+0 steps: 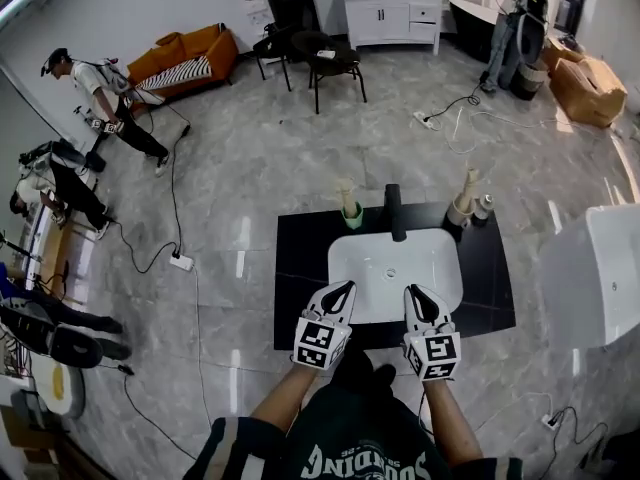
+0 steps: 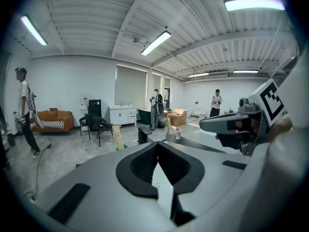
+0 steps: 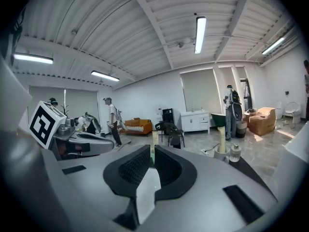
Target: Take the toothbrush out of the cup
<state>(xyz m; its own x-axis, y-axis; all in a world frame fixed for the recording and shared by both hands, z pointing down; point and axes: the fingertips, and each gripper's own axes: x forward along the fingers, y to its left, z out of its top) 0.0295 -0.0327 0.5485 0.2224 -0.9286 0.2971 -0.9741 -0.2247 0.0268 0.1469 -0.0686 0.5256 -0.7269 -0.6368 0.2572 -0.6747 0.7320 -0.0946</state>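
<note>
Flanking the faucet (image 1: pixel 396 213) stand green cup (image 1: pixel 353 218), white cup (image 1: pixel 459 214).

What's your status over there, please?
Left gripper, right gripper shut, empty, near edge of sink. Green cup, white cup behind it, each holds an upright stick, untouched. Faucet between them.
</note>
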